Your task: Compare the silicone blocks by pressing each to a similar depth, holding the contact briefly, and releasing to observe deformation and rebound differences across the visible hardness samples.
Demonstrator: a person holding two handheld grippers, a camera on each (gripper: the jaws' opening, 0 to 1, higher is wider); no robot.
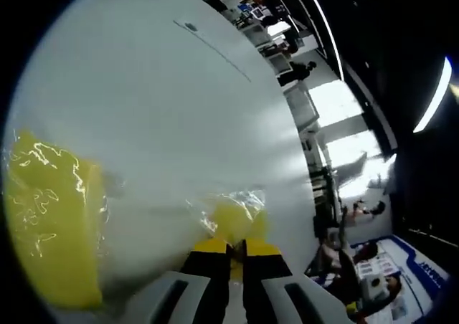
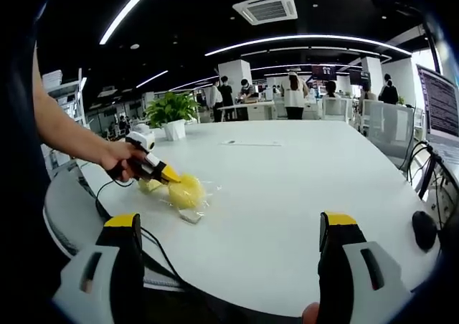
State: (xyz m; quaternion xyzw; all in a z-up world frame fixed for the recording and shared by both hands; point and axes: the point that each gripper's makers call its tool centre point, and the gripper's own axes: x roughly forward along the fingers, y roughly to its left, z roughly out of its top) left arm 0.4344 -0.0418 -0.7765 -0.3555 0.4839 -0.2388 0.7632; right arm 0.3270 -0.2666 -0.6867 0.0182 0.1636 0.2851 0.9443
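A yellow block (image 2: 186, 191) wrapped in clear plastic is seen on the white table (image 2: 287, 188), near its left edge in the right gripper view. A second, paler yellow block (image 2: 150, 186) is seen just beside it, closer to that edge. A small white piece (image 2: 190, 216) is seen on the table just in front of the first block.

The left gripper (image 2: 171, 174) is held by a hand (image 2: 122, 159), and its yellow tips are pressed against the first block. In the left gripper view, the left gripper (image 1: 236, 246) is seen with its two jaws almost together, and a bit of the wrapped block (image 1: 233, 216) is pinched between the tips. A bigger yellow block (image 1: 54, 224) in shiny plastic is seen at the left of that view, blurred because it is so close.

The right gripper (image 2: 229, 224) is held well apart from the blocks, above the near edge of the table. Its jaws are spread wide and nothing is held or touched by them.

A black cable (image 2: 154, 245) is seen running over the near edge. A potted plant (image 2: 172, 112) is seen at the far left edge. A black mouse (image 2: 424, 229) and a laptop screen (image 2: 439, 102) are seen at the right edge. People are seen standing far behind the table.
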